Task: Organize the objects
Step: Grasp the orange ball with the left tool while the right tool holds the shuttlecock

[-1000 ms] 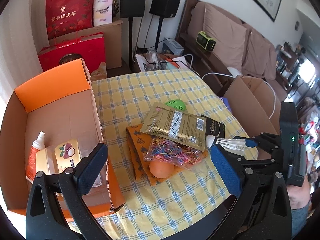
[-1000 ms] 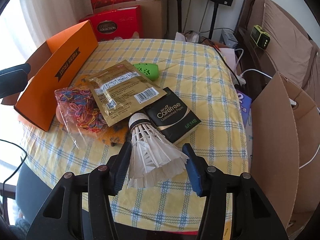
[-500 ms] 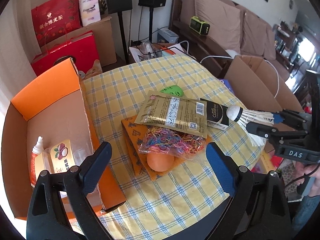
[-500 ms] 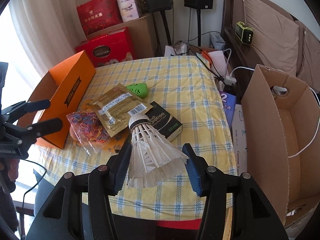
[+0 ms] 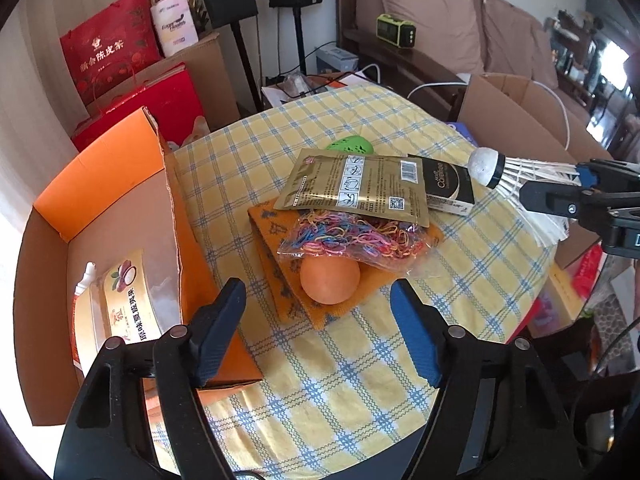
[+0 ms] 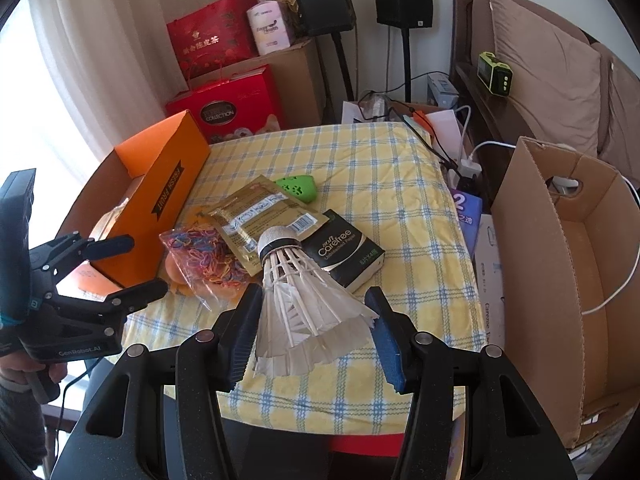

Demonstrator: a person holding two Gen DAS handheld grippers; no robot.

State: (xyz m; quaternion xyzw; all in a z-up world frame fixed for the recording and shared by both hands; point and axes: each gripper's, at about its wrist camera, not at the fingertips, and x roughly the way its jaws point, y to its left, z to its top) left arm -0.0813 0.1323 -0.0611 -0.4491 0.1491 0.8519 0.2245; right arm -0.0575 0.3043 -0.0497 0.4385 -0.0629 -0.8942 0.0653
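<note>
We record the right gripper [image 6: 314, 324] closed on the white feathered shuttlecock [image 6: 304, 292]: both blue pads press the feather skirt, and the cork tip points forward, away from the jaws, held above the yellow-and-blue checked tablecloth [image 6: 360, 168]. In the left wrist view the same shuttlecock [image 5: 504, 170] sits in the right gripper [image 5: 576, 188] at the far right, well apart from the left jaws.

The left gripper [image 5: 316, 332] is spread wide with nothing between its fingers. Just ahead of its gap lies the orange ball [image 5: 330, 280], resting on a folded orange patterned cloth [image 5: 280, 276]. Beyond the ball — a clear bag of multicoloured rubber bands [image 5: 352, 236], partly under a gold foil pouch [image 5: 356, 188]. Further ahead still, a green plastic oval piece [image 5: 350, 145]; to the right of the pouch, a black tissue pack [image 5: 448, 188].

Left of the left jaws stands the open orange cardboard box [image 5: 100, 172], holding a cream-and-gold carton with fruit print [image 5: 124, 296]. Its nearest corner touches the left finger's outline in view; true contact we cannot tell.

To the right of the right jaws — an open brown cardboard box [image 6: 560, 280], off the table.
</note>
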